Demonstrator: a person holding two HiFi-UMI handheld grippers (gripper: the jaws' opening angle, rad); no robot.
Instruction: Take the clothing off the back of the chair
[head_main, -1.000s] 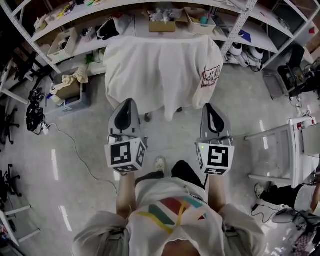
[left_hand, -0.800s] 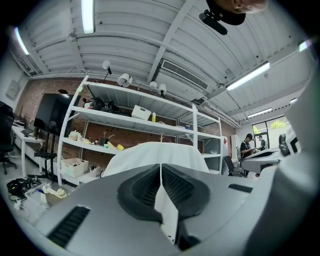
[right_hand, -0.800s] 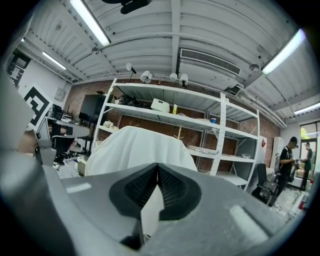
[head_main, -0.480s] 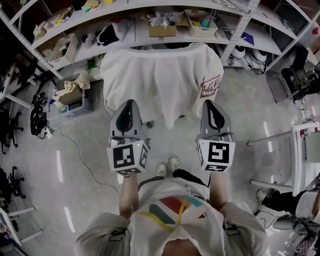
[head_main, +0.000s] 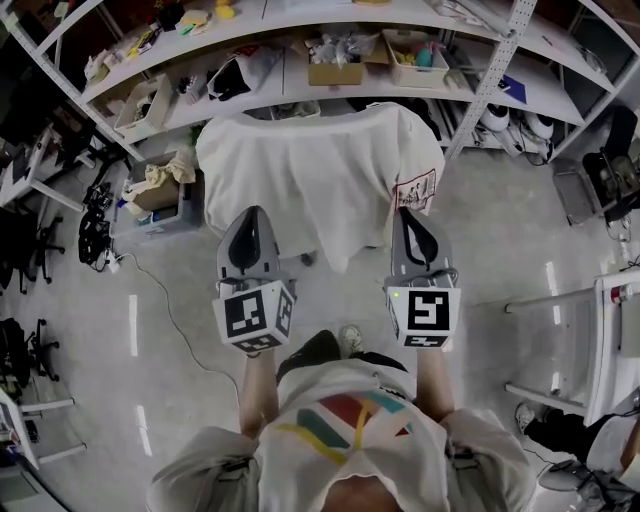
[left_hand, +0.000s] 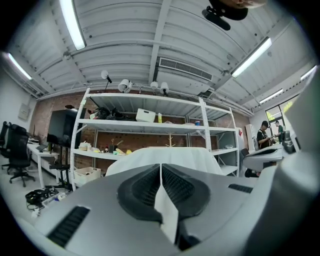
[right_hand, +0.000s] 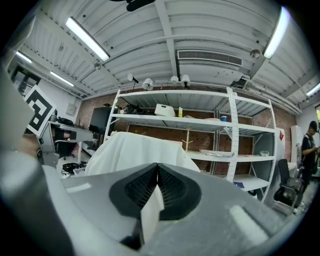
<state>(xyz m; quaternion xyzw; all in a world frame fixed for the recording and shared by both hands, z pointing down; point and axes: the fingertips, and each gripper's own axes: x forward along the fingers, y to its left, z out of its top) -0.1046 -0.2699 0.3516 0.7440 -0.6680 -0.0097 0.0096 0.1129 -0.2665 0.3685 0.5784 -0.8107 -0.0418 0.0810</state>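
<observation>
Head view: left gripper (head_main: 251, 214) and right gripper (head_main: 409, 214) both pinched tight and empty, near the white clothing (head_main: 312, 165) draped over the chair back it hides, shelving (head_main: 486, 80) behind; unopened, they'd likely just shove cloth.

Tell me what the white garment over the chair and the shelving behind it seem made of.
White garment: soft matte cloth, probably cotton jersey; it drapes in loose folds and carries a small print.
Shelving: likely white-painted metal, smooth with a slight sheen; thin straight uprights carry flat, slim boards.
</observation>
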